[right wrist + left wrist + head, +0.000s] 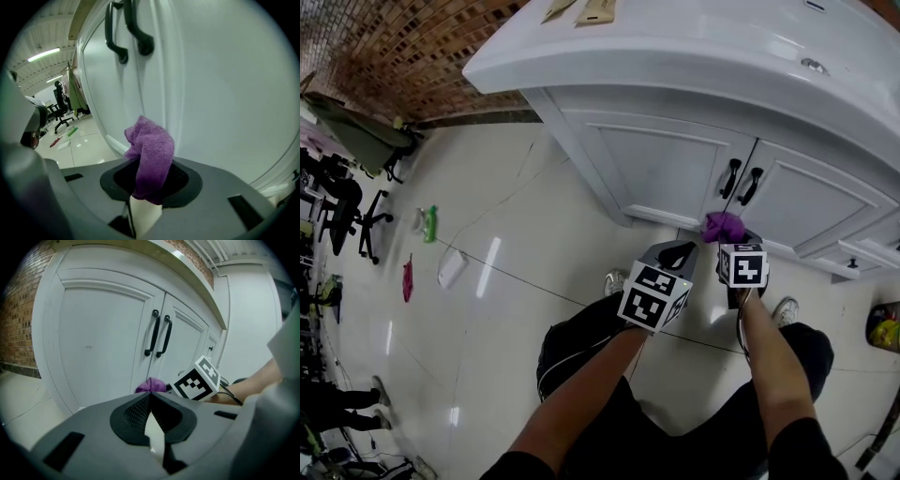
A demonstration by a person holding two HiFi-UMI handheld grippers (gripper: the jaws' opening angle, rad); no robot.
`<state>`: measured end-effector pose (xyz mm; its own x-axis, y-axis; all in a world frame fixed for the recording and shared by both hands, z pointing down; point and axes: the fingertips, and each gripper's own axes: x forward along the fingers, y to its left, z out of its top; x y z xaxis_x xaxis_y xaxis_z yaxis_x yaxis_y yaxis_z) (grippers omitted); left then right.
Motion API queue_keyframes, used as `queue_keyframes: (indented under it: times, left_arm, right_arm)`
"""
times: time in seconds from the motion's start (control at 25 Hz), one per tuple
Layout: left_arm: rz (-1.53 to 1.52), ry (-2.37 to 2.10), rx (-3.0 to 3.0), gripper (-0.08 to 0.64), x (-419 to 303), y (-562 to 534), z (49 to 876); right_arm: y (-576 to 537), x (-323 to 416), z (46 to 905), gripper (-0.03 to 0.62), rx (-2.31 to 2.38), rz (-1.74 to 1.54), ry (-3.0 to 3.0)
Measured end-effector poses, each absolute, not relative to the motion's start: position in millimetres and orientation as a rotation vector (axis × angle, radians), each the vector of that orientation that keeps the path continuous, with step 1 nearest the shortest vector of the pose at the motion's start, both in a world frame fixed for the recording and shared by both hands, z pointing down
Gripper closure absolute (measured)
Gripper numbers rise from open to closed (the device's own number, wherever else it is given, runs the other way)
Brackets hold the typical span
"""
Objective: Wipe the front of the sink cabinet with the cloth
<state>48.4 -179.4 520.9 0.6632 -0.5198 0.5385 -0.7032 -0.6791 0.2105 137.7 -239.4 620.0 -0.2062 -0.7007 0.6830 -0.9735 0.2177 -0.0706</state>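
The white sink cabinet [666, 169] has two doors with black handles [739, 180]. My right gripper [724, 236] is shut on a purple cloth [724, 226], held low against the seam where the doors meet, below the handles. In the right gripper view the purple cloth [151, 157] bunches out of the jaws close to the white door [220, 93]. My left gripper [677, 255] hangs just left of the right one, a little back from the cabinet, shut with nothing in it. From the left gripper view I see the cloth [151, 385] and the handles [158, 333].
A white counter top [694, 47] overhangs the doors. The person's legs and shoes [786, 309] stand on the glossy tiled floor [487, 272]. Small items [428, 223] lie on the floor at left, near office chairs [342, 211]. A brick wall [412, 47] runs behind.
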Motion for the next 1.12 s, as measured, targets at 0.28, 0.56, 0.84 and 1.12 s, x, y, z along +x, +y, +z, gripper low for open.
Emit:
queue_keyframes:
  times: [0.28, 0.56, 0.84, 1.12]
  left_arm:
    - [0.613, -0.959, 2.458, 0.555, 45.9, -179.1, 524.9]
    - [0.659, -0.925, 2.465, 0.555, 72.4, -178.3, 538.1]
    - [0.674, -0.845, 2.503, 0.555, 126.2, -165.0, 536.8]
    - [0.696, -0.79, 2.533, 0.555, 171.4, -155.9, 537.4]
  right_arm:
    - [-241.6, 139.3, 646.1, 0.469, 1.522, 0.728, -1.969]
    - [-232.6, 188.0, 647.3, 0.469, 1.594, 0.726, -1.918]
    - [-208.7, 268.0, 649.2, 0.469, 1.721, 0.798, -1.82]
    - [-185.5, 338.1, 648.5, 0.469, 1.821, 0.838, -1.744]
